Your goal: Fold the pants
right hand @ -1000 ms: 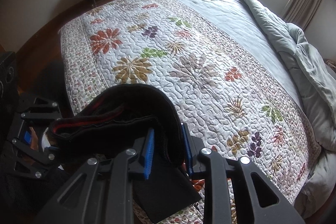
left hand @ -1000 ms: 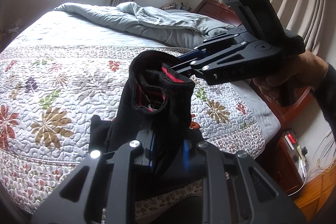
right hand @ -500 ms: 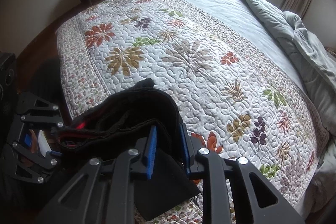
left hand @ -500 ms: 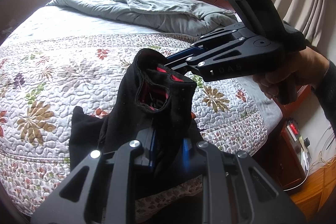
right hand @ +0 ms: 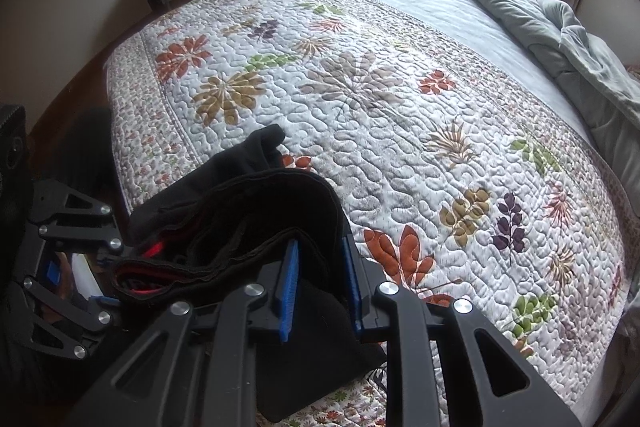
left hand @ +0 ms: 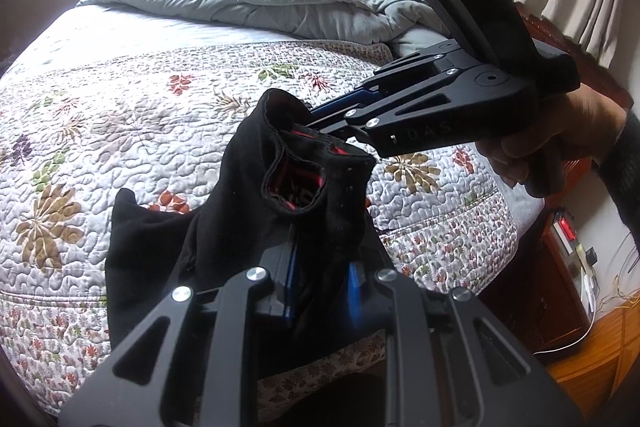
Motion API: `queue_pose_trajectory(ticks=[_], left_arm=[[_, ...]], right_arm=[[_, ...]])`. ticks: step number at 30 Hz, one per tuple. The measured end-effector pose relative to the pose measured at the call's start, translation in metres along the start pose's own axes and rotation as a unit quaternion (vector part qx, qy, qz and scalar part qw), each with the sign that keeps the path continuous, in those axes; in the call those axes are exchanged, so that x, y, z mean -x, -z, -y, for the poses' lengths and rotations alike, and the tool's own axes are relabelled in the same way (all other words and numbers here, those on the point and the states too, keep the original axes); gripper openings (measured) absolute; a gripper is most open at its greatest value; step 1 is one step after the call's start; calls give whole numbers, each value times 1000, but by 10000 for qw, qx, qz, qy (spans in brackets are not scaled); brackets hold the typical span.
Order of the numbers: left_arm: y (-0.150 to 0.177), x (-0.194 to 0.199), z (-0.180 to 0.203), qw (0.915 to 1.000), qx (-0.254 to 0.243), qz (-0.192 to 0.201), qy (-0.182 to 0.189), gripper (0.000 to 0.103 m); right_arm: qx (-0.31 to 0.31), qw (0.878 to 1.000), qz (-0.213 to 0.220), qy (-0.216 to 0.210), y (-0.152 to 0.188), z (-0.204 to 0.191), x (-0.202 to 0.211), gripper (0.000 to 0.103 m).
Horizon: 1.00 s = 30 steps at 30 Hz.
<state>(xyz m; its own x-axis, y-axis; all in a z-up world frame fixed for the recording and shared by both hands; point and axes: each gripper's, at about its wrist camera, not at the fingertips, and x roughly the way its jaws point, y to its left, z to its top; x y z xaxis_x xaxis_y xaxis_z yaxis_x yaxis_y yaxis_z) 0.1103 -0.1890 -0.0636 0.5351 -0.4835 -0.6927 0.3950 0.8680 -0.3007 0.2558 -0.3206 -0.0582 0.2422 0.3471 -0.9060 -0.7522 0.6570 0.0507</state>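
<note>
Pinching the black pants at the waistband, my left gripper and right gripper hold them up over the near edge of the bed. Their lower part drapes onto the floral quilt, with a grey comforter bunched at the far end.

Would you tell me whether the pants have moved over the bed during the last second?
Yes: the pants have been carried further over the floral quilt, toward the gray blanket.

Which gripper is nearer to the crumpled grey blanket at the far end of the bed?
Right. The right gripper holds the pants on the side toward the grey blanket; the left gripper grips them lower, by the quilt's near edge.
</note>
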Motion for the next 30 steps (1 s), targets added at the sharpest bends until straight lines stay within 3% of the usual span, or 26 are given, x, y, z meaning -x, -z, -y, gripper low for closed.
queue_pose_trajectory(ticks=[30], left_arm=[[40,-60,35,9968,-480,-628,-118,21]], right_arm=[[-641,9972,138,-345,82,33,-34,22]])
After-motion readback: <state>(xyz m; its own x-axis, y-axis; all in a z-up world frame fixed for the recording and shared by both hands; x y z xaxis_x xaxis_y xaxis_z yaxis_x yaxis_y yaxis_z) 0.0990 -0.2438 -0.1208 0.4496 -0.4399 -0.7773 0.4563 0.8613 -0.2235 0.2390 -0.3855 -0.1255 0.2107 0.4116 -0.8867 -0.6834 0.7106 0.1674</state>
